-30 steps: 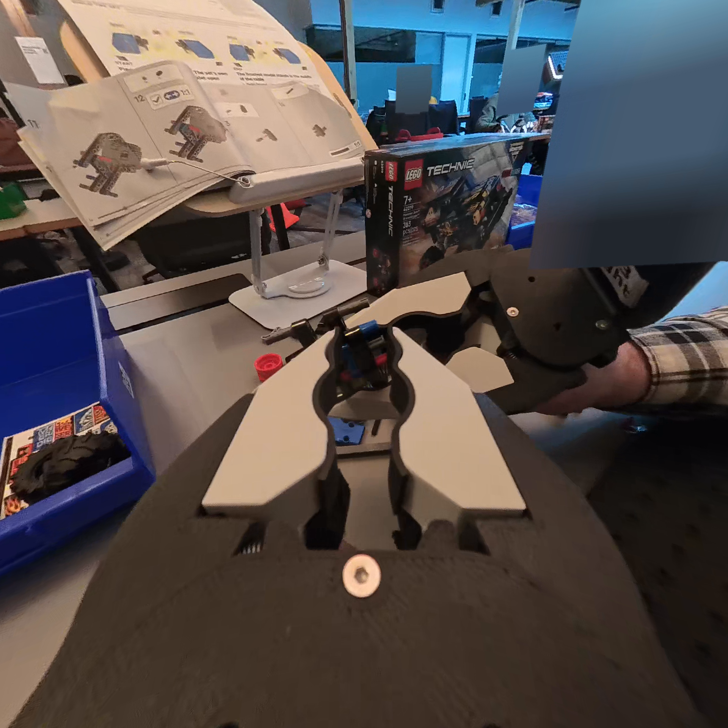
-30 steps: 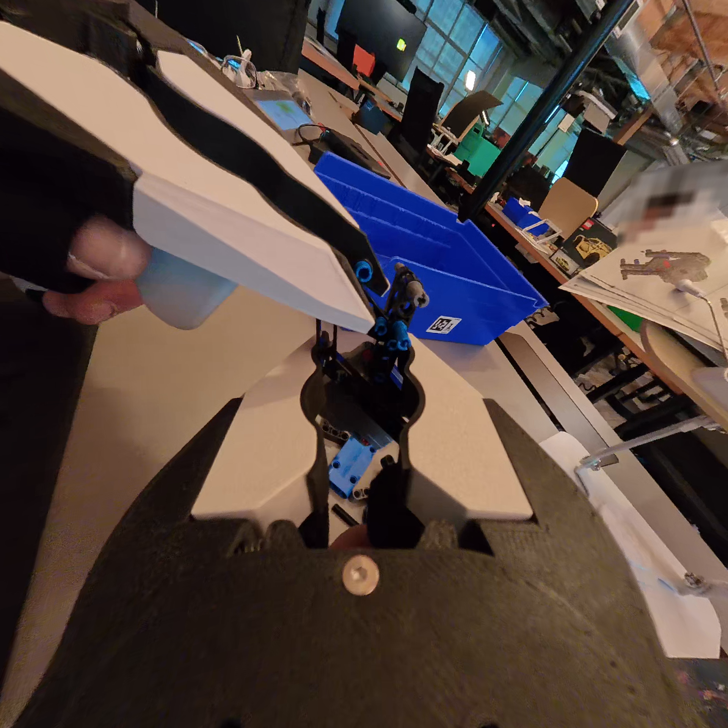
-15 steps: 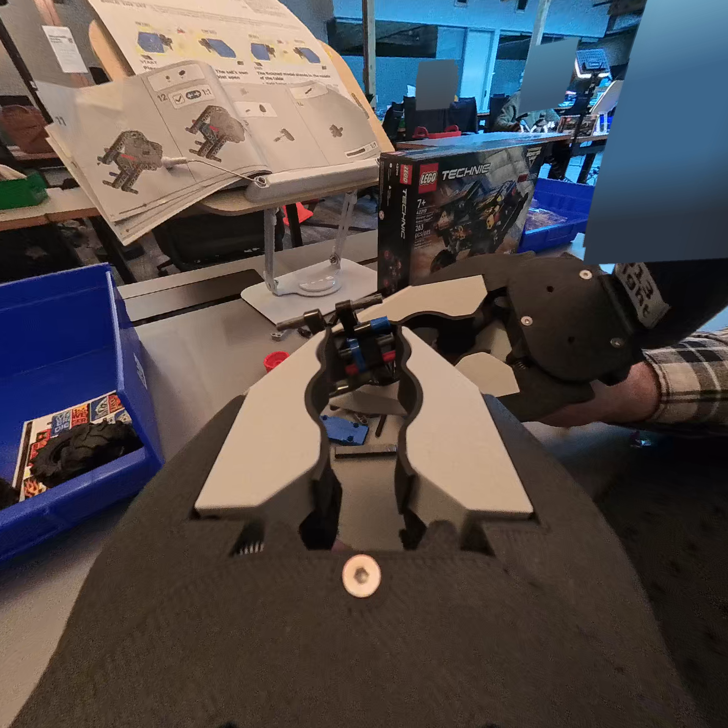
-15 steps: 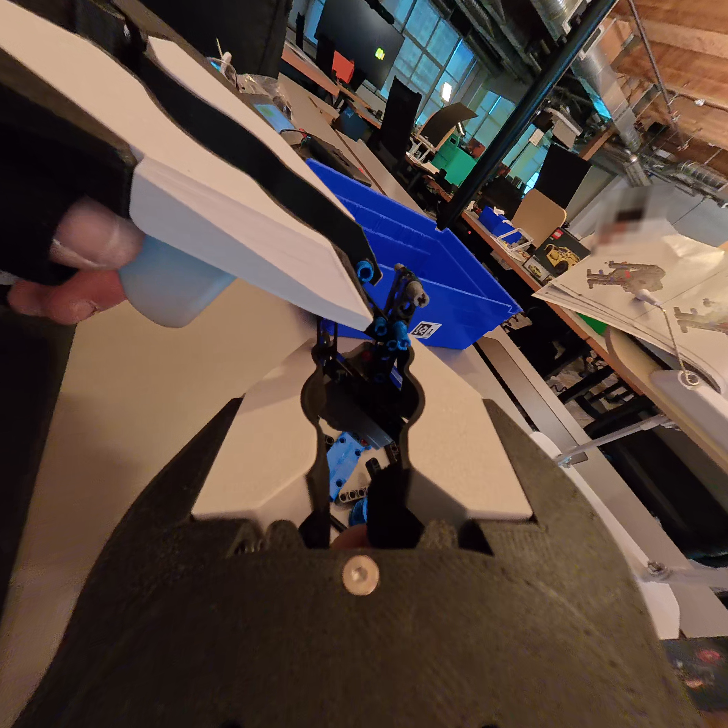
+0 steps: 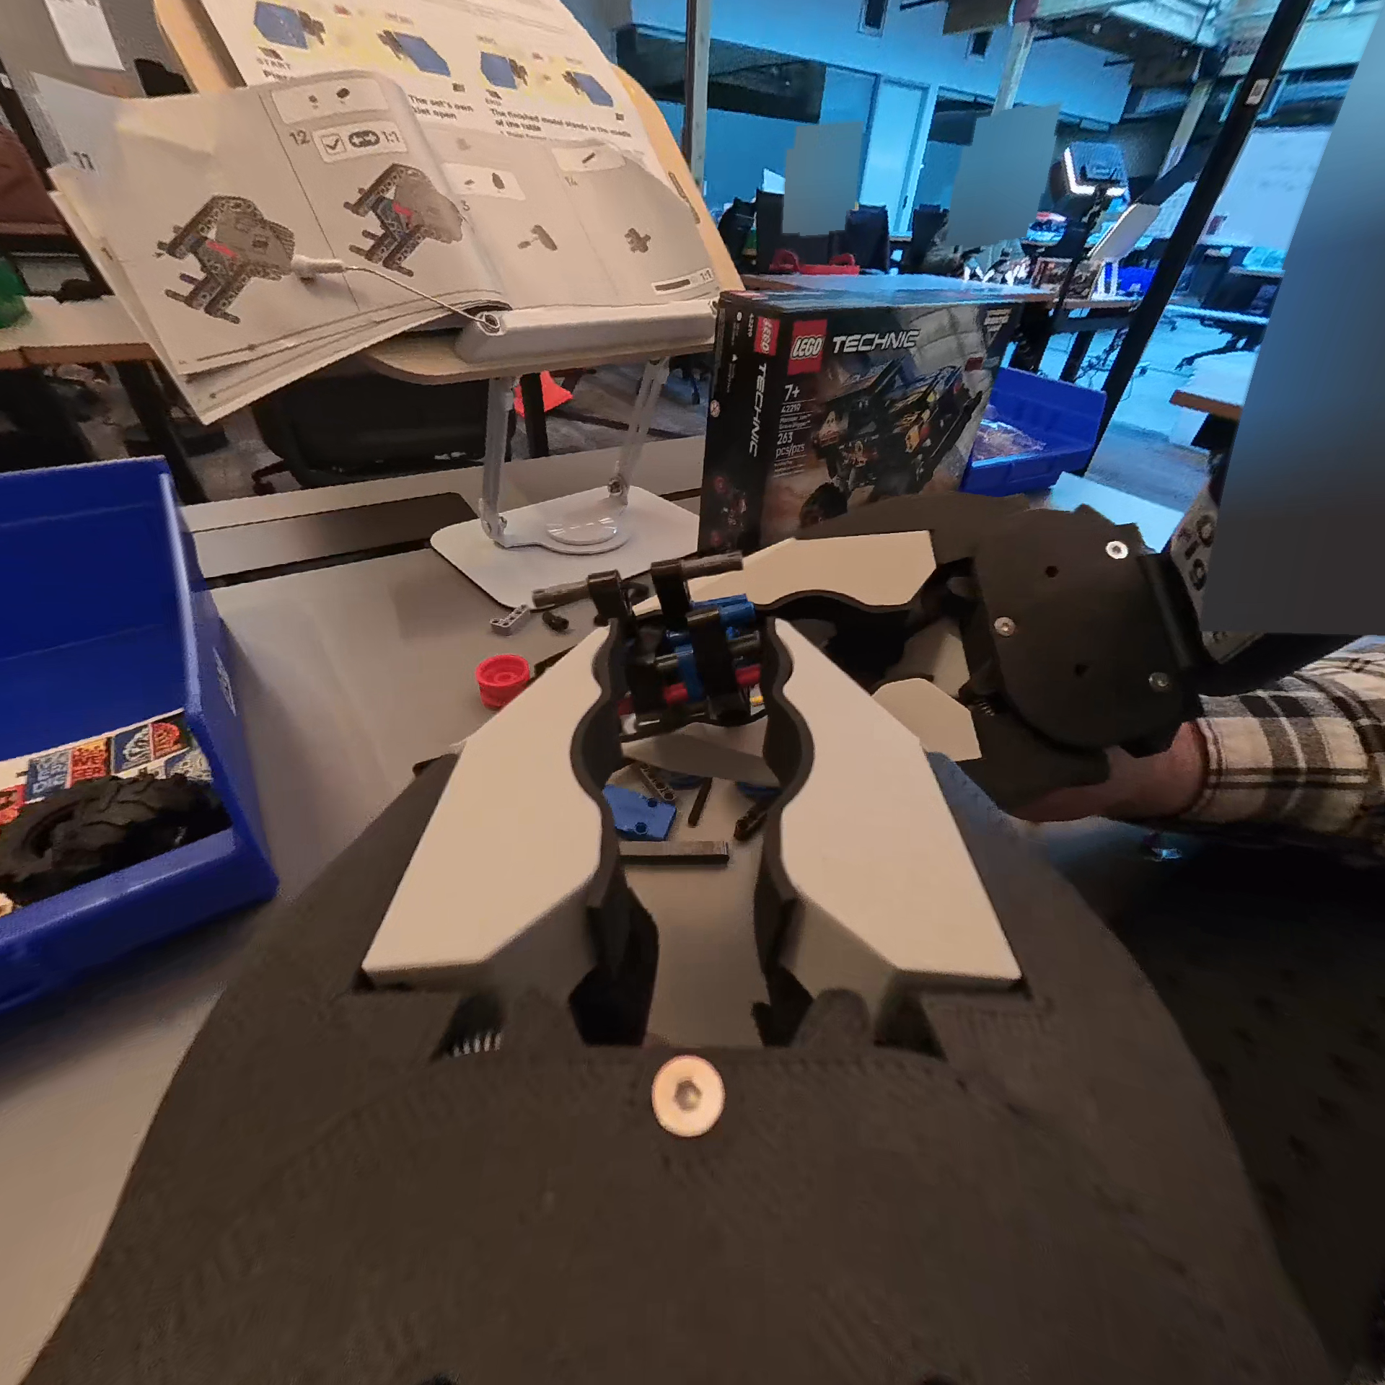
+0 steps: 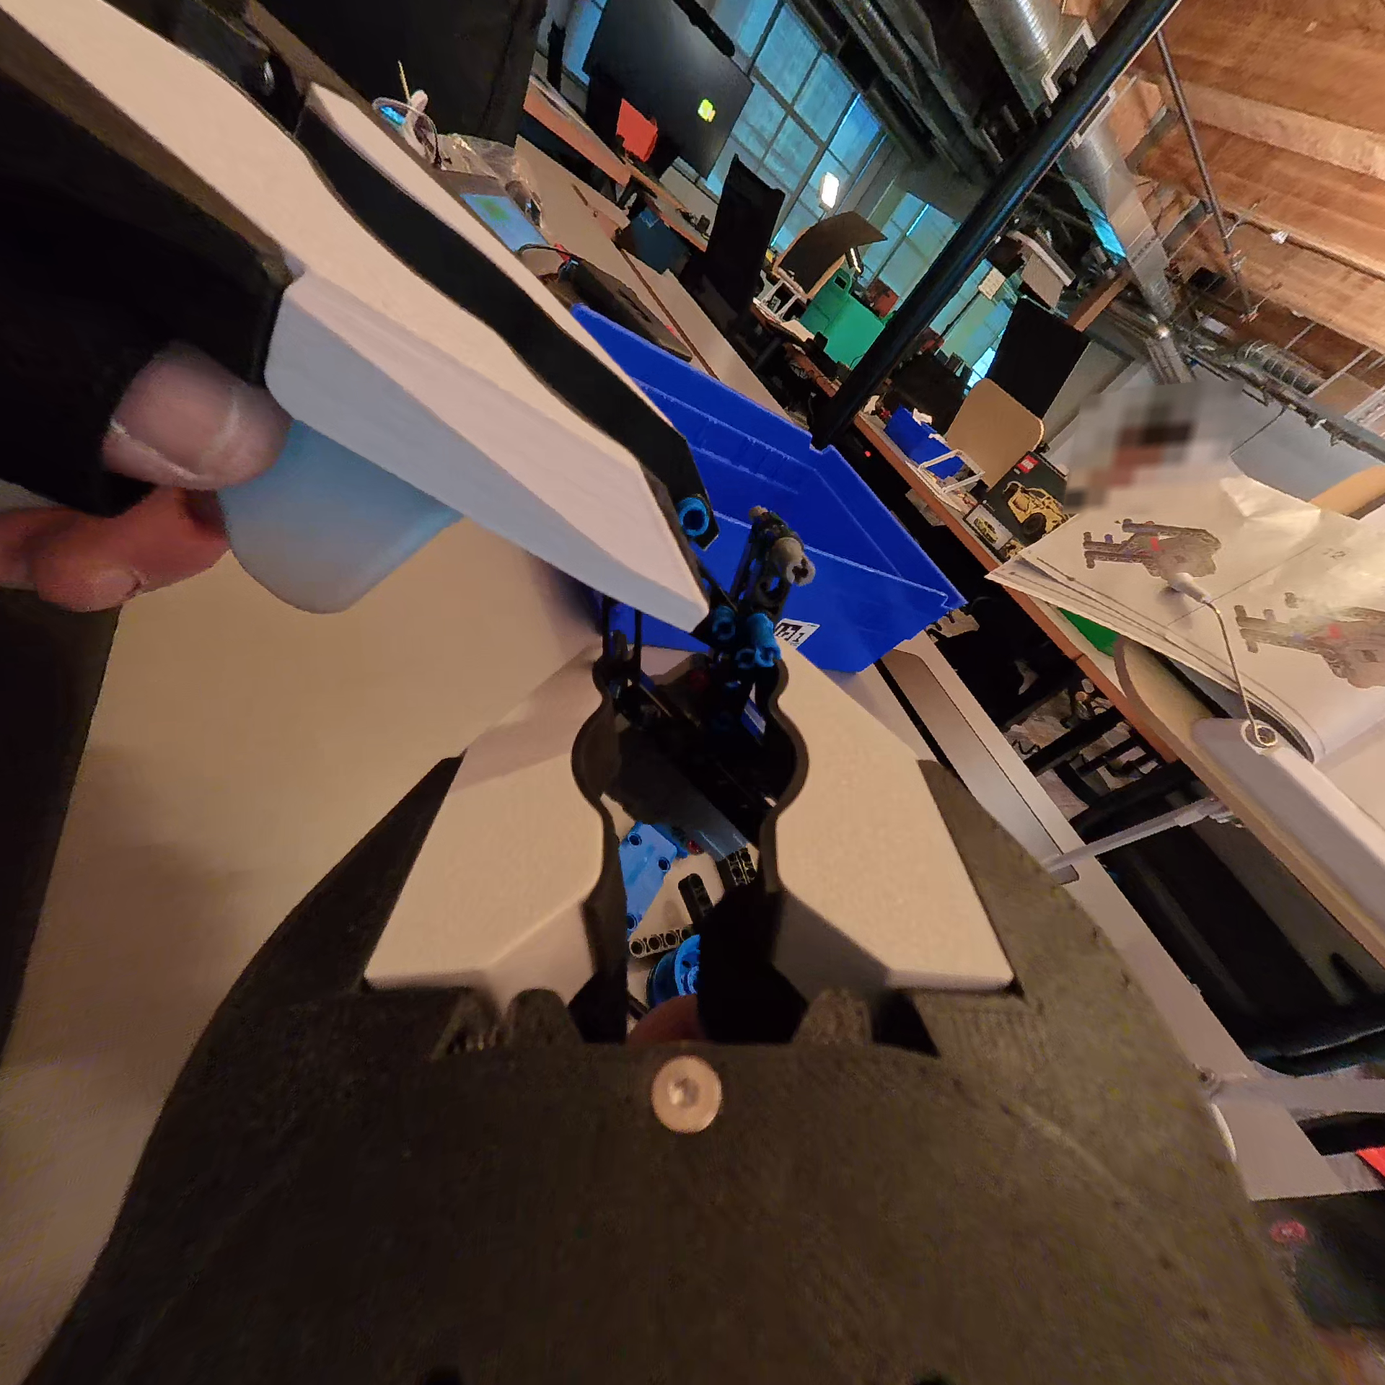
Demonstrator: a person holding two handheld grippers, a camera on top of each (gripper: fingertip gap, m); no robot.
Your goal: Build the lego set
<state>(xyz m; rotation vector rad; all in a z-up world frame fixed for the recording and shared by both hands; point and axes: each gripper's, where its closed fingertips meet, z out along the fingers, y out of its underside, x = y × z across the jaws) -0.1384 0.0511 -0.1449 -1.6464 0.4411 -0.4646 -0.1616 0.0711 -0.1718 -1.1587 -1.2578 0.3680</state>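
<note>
**Both grippers clamped on one Lego sub-assembly above the table**

The blue bin at the left holds a black tyre lying on a colourful sticker sheet; its near end is cut off by the frame edge. In the right wrist view the same blue bin shows only its outer wall and bare inside.

The left gripper is clenched on the black, blue and red Lego assembly, held up off the grey table. The right gripper comes in from the side and grasps the same assembly; its fingers hide most of the build, so the exact contact points are hard to make out. A grey axle sticks out at the top.

Below the fingers lie a blue plate and small dark pins, partly hidden. A red hub sits on the table, and the set's box stands beside the booklet stand carrying the open instruction booklet.

Compared with a second ago, the assembly has been raised and tilted, with the axle now showing above the fingertips.
</note>
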